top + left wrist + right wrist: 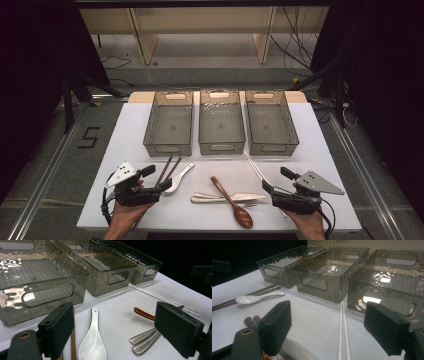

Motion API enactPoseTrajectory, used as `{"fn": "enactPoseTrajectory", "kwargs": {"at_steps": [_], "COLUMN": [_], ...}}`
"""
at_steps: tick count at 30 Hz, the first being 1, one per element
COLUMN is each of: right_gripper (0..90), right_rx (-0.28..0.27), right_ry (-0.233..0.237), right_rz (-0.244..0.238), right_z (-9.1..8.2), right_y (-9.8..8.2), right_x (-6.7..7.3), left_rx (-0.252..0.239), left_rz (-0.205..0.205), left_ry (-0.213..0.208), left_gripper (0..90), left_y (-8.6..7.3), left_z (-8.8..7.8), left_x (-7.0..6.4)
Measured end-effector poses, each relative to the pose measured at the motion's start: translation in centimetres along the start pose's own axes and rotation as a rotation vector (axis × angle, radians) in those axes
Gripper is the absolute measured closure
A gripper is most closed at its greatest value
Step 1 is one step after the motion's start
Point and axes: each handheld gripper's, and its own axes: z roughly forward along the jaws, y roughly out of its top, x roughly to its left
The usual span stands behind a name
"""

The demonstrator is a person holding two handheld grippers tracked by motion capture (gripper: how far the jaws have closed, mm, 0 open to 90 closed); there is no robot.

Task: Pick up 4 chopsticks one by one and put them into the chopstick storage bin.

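Observation:
Cutlery lies in a row on the white table point(325, 150): brown chopsticks point(167, 170), a white ceramic spoon point(181, 176), a metal fork and knife point(225, 198), a brown wooden spoon point(233, 203) across them, and white chopsticks point(259, 171). My left gripper point(156, 178) rests low at the front left, open, its jaws wide apart over the white spoon point(92, 342) and brown chopsticks point(73, 342) without touching them. At the front right my right gripper point(277, 181) is open too, with the white chopsticks point(343, 332) lying on the table between its jaws, untouched.
Three grey see-through bins stand side by side at the back: left point(168, 142), middle point(221, 145), right point(272, 145), all with nothing in them. The table's front edge is just behind both hands. Dark floor and cables surround the table.

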Motion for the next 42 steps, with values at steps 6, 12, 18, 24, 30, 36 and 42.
{"fn": "enactPoseTrajectory", "kwargs": {"at_steps": [6,12,18,24,30,36,42], "right_gripper": [23.1,23.3,23.5,23.6,23.6,23.7,23.8], "right_rx": [0.003,0.01,0.017,0.02,0.023,0.028,0.035], "right_ry": [-0.003,-0.005,-0.006,-0.006,-0.001,0.001,0.001], "right_rz": [0.004,0.011,0.005,-0.008,-0.006,-0.008,-0.013], "right_z": [0.0,0.2,0.2,0.2,0.3,0.4,0.5], "right_y": [0.0,0.0,0.1,0.1,0.1,0.1,0.0], "right_x": [0.0,-0.2,-0.1,0.1,0.1,0.1,0.2], "left_rx": [0.006,0.022,0.089,0.141,0.261,0.431,0.597], "left_rz": [0.001,-0.007,-0.01,-0.032,-0.03,-0.028,-0.013], "left_ry": [0.009,0.022,0.072,0.102,0.165,0.22,0.241], "left_gripper": [15.8,15.8,16.0,16.6,18.2,22.1,25.9], "left_y": [0.0,0.1,0.6,1.4,1.9,2.8,3.1], "left_z": [0.0,0.1,0.2,0.0,0.7,1.3,2.5], "left_x": [0.0,0.2,0.7,1.3,2.0,3.0,3.5]}}
